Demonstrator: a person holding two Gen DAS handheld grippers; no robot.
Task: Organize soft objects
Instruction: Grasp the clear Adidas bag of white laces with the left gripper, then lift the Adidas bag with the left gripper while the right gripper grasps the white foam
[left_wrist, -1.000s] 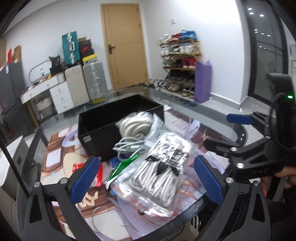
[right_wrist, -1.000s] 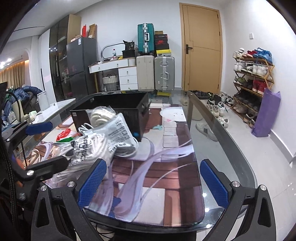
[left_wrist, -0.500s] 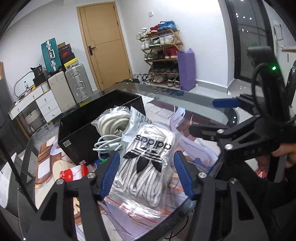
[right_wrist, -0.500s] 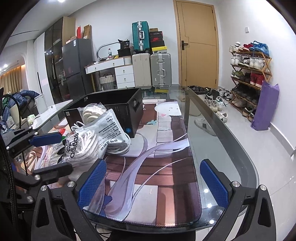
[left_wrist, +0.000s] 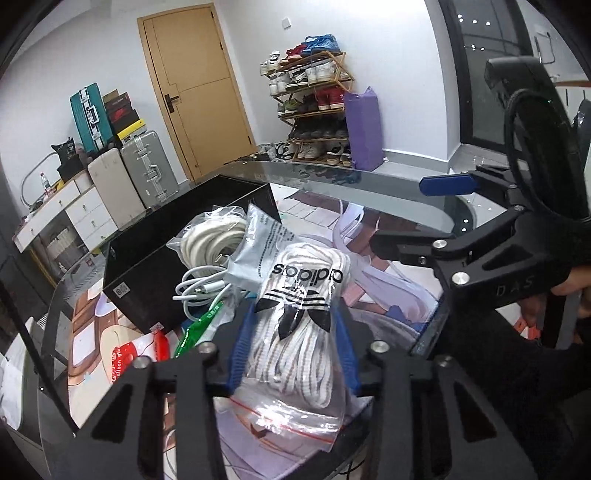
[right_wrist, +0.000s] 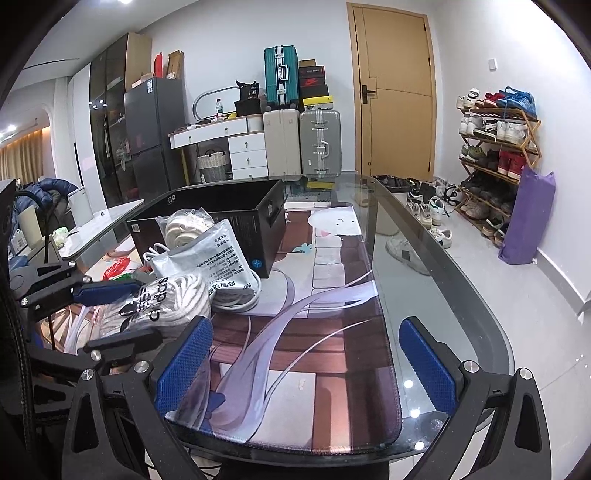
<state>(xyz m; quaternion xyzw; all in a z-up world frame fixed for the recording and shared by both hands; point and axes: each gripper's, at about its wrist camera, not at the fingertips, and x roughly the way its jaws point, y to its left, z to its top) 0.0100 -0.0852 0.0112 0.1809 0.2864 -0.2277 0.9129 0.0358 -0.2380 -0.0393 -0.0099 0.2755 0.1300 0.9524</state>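
A clear zip bag of white laces (left_wrist: 295, 325) with a black adidas logo lies on the printed mat, on top of a pile of soft things. My left gripper (left_wrist: 293, 343) is closing on it, and both blue pads press the bag's sides. From the right wrist view the same bag (right_wrist: 166, 299) sits between the left gripper's fingers (right_wrist: 107, 290). A bagged coil of white rope (left_wrist: 214, 236), a grey printed pouch (left_wrist: 258, 243) and a white cable (left_wrist: 199, 291) lie behind it. My right gripper (right_wrist: 306, 365) stands open over the mat with nothing between its fingers.
An open black box (right_wrist: 221, 206) stands behind the pile. A red packet (left_wrist: 129, 354) and a green packet (left_wrist: 199, 325) lie left of the bag. The mat (right_wrist: 332, 332) covers a glass table whose curved edge (right_wrist: 461, 280) runs along the right.
The left gripper's jaws have come together from wide apart onto the bag of laces, and its view has rolled a little. The right gripper has kept still.
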